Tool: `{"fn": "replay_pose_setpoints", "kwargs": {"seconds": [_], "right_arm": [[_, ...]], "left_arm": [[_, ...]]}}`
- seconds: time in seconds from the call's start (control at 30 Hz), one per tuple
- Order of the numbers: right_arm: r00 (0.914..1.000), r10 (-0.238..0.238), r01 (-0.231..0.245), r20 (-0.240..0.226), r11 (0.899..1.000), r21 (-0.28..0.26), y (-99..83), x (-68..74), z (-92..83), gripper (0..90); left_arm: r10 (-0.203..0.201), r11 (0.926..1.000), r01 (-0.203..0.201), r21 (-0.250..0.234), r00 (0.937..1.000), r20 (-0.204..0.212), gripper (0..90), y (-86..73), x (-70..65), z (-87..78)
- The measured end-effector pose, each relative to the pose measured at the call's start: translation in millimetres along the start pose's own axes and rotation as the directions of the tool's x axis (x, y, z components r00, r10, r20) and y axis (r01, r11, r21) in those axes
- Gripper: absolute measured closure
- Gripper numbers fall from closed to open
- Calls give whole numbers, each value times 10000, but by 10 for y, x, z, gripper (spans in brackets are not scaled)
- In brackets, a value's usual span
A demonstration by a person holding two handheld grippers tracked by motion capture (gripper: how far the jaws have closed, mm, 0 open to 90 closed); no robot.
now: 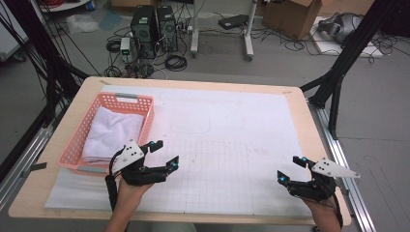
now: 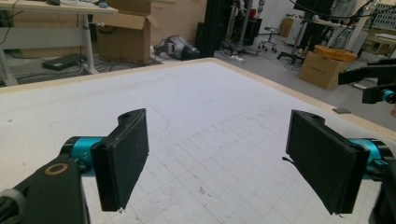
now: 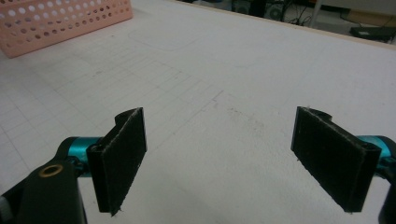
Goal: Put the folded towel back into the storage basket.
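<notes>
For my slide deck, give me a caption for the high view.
Both hand-held grippers, left and right, held open over the gridded mat; folded white towel in pink basket.

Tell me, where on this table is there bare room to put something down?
The white gridded mat lies bare from the pink basket across to the table's right edge, including the stretch between the left gripper and right gripper. The left side is crowded: a folded white towel fills the basket.

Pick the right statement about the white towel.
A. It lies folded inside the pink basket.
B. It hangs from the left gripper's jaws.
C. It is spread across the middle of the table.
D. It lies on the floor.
A: the high view shows the white towel folded inside the pink basket, clear of both grippers.
</notes>
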State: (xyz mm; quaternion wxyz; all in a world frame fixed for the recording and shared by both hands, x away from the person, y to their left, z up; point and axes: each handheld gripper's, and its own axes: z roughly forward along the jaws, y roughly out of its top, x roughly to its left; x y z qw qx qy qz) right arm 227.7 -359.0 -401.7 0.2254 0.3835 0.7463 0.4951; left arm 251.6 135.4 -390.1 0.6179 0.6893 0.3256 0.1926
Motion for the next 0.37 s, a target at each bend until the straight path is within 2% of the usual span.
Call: {"fn": "replay_pose_setpoints", "kwargs": {"seconds": [0.37], "right_arm": [[10000,60,-60,-35,10000,10,-4,-19,3,169]], "left_arm": [[-4,10000,4,38,10000,6,216,-6,-3,11]]}}
